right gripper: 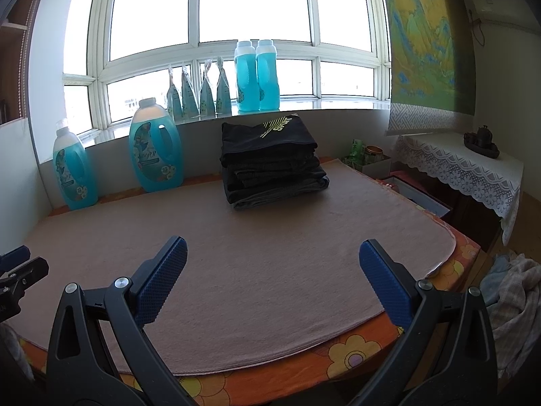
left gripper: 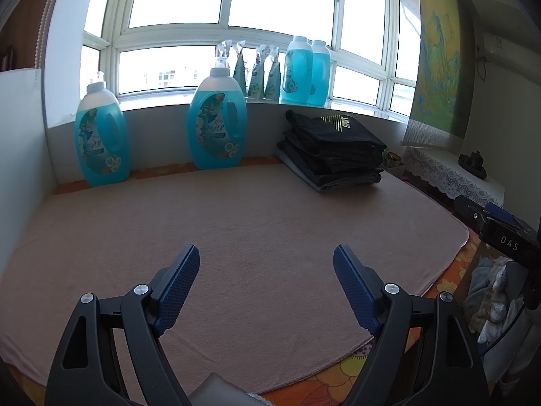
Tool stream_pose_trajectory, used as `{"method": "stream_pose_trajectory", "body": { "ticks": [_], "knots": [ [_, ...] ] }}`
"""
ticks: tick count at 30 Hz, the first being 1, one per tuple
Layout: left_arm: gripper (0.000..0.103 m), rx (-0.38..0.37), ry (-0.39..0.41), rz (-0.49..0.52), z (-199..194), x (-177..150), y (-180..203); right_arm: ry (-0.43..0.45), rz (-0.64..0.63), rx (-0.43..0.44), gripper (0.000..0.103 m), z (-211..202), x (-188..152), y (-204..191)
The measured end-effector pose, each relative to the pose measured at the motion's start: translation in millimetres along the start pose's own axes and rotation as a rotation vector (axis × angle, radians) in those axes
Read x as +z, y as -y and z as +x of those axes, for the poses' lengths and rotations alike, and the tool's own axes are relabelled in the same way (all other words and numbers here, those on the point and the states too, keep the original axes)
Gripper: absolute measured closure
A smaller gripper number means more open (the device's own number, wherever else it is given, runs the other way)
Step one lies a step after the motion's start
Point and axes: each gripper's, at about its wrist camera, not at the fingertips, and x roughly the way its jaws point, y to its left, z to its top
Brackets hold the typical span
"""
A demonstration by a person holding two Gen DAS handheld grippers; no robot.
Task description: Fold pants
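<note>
A stack of folded dark pants (left gripper: pixel 333 150) lies at the far right of the pink mat (left gripper: pixel 236 223); the top pair has a gold print. It also shows in the right wrist view (right gripper: pixel 272 162) at the back middle of the mat (right gripper: pixel 253 253). My left gripper (left gripper: pixel 267 264) is open and empty above the mat's near part. My right gripper (right gripper: pixel 272 257) is open and empty above the mat's near edge. The right gripper's body (left gripper: pixel 500 230) shows at the right edge of the left wrist view. The left gripper's body (right gripper: pixel 17 277) shows at the left edge of the right wrist view.
Two big blue detergent bottles (left gripper: pixel 101 135) (left gripper: pixel 218 121) stand at the back left of the table. More bottles (right gripper: pixel 257 74) and pouches (right gripper: pixel 199 94) line the windowsill. A lace-covered side table (right gripper: pixel 463 165) stands right. A heap of clothes (right gripper: pixel 510 287) lies beyond the table's right edge.
</note>
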Motion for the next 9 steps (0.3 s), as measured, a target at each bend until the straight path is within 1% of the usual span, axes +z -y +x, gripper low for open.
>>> {"method": "stream_pose_trajectory", "body": {
  "ticks": [4, 9],
  "knots": [
    [0.021, 0.003, 0.017, 0.005, -1.6, -1.1, 0.4, 0.0, 0.001, -0.002, 0.0, -0.3, -0.1, -0.3],
    [0.021, 0.002, -0.002, 0.003, 1.4, -1.1, -1.5, -0.007, 0.003, 0.002, 0.0, 3.1, -4.7, -4.4]
  ]
}}
